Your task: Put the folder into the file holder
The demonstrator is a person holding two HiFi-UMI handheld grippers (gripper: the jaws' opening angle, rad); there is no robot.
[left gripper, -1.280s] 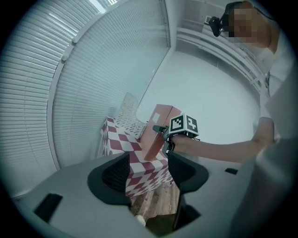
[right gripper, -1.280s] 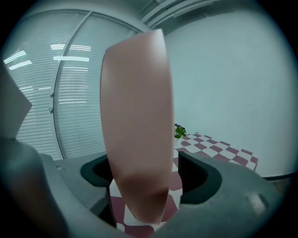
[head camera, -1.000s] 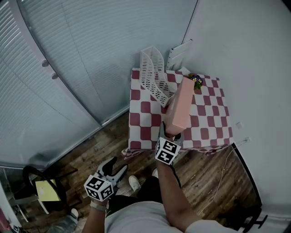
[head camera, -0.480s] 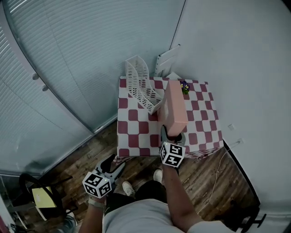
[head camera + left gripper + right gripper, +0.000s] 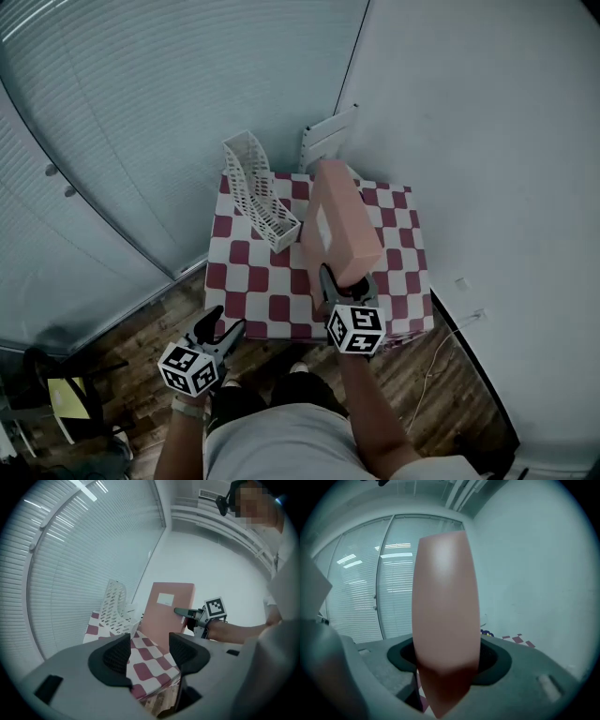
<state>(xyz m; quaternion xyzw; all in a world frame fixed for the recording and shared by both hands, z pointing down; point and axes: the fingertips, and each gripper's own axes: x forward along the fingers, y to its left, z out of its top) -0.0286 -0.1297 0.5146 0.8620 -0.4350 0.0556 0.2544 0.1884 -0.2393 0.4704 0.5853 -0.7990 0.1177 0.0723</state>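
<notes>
- Blinds [image 5: 141, 122]: pale slats across the left side of the room.
- Wall [image 5: 487, 141]: plain white, on the right.
- Floor [image 5: 141, 328]: dark wood planks.
- Table [image 5: 246, 281]: red-and-white checked cloth, set in the corner.
- Chair [image 5: 58, 394]: yellow seat, lower left, well apart from the table.
- Folder [image 5: 337, 230]: pink, white label on its face. Held on end over the table's right half, near the file holder but outside it.
- File holder [image 5: 258, 192]: white, perforated, upright on the table's far left.
- Right gripper [image 5: 345, 281]: clamped on the folder's lower end, jaws just closing tighter.
- Left gripper [image 5: 225, 322]: jaws apart and empty, off the table's near edge.
</notes>
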